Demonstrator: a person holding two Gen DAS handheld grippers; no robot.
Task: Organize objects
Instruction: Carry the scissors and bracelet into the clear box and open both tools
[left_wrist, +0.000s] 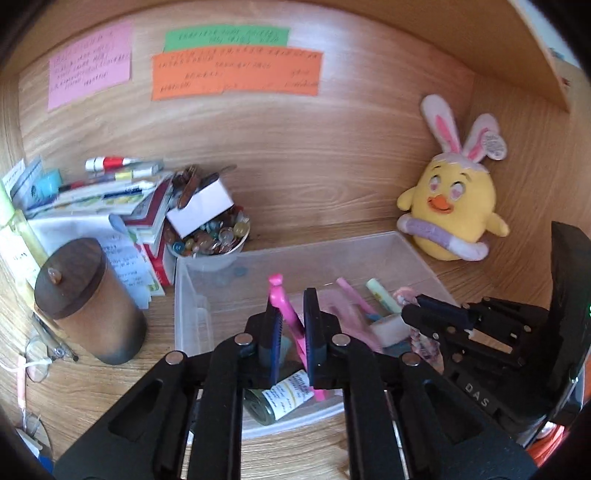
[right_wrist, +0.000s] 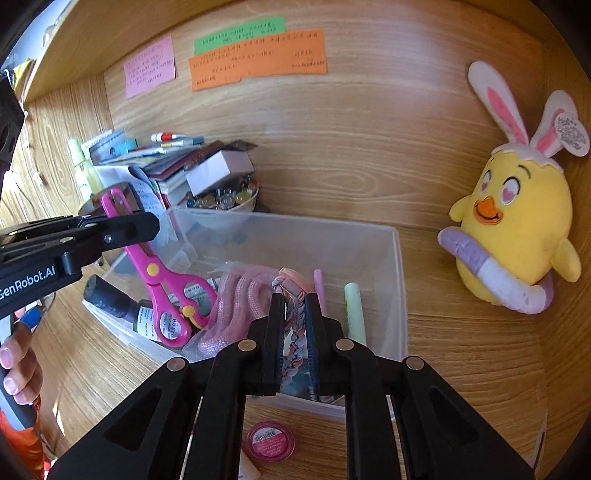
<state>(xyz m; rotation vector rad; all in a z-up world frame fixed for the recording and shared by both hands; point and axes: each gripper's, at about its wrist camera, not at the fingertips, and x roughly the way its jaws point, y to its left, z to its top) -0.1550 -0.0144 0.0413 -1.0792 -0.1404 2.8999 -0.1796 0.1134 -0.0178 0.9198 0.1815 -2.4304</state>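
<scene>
The clear plastic bin (right_wrist: 391, 266) sits on the wooden desk (right_wrist: 461, 362) as the collecting point; a cord, a bottle and a highlighter already lie inside. The left gripper (left_wrist: 291, 328) is clamped on the pink scissors (right_wrist: 162, 280), blades up, handles hanging over the bin, apparently for release. The right gripper (right_wrist: 295, 332) is clamped on a braided band (right_wrist: 293, 321) above the bin's near wall.

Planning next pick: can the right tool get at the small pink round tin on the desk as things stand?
Probably not yet: the right tool is shut on a braided band. The pink tin lies bare on the desk, outside the clear bin, with nothing over it.
</scene>
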